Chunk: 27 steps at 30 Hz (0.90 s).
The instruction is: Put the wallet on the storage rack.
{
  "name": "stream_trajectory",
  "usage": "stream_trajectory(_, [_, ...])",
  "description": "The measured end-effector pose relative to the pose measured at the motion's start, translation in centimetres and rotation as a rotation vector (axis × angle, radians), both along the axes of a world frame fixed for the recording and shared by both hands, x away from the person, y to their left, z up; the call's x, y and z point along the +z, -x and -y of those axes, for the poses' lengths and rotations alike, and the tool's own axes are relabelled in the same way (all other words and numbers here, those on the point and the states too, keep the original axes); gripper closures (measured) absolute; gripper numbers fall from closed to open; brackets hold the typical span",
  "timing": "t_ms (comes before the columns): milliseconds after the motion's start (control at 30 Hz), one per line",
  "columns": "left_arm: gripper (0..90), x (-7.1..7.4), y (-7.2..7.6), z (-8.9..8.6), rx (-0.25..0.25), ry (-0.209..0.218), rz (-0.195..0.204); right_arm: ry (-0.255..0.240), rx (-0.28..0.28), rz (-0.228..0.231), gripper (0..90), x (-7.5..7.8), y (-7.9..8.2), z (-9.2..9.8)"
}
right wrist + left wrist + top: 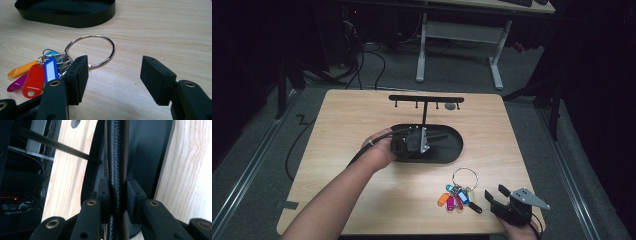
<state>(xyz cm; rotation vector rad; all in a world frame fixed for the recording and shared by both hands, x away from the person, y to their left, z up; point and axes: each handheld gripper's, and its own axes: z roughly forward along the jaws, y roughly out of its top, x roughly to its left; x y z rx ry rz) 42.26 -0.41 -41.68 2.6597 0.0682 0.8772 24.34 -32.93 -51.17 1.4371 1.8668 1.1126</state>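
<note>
One round metal key ring [93, 51]

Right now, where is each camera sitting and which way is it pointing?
High view: above the table's near side, looking forward and down; forearms, both grippers.
Left gripper view: rides the left gripper, shut on a black braided cable.
Right gripper view: rides the open right gripper.
Shared: silver key ring with coloured tags, black oval tray.

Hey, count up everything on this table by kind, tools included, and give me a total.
Tools: 2, left tool and right tool
Black key stand: 1
Ring of coloured key tags: 1
Black braided cord: 1, in left tool
Total: 5
</note>
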Motion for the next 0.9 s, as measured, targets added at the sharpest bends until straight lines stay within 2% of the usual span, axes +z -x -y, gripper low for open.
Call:
stream_trajectory(267, [75.4,-0.9,-0.9,1.0,-0.034,-0.027,0.054,-0.004,0.004,-0.002,39.8,-0.1,0.0,0.0])
stream_trajectory(433, [75.4,-1.2,-1.7,1.1,-0.028,-0.018,0.053,-0.006,0.004,-0.004,39.8,-0.1,0.0,0.0])
stream_trajectory(600, [75.4,-2.2,-2.2,1.3,-0.056,-0.043,0.072,-0.016,-0.003,-0.011,39.9,-0.2,-0.1,0.2])
stream_trajectory(900, [75.3,-3.2,-3.2,1.3,-0.052,-0.071,0.103,-0.022,0.002,-0.023,40.0,-0.4,-0.2,0.2])
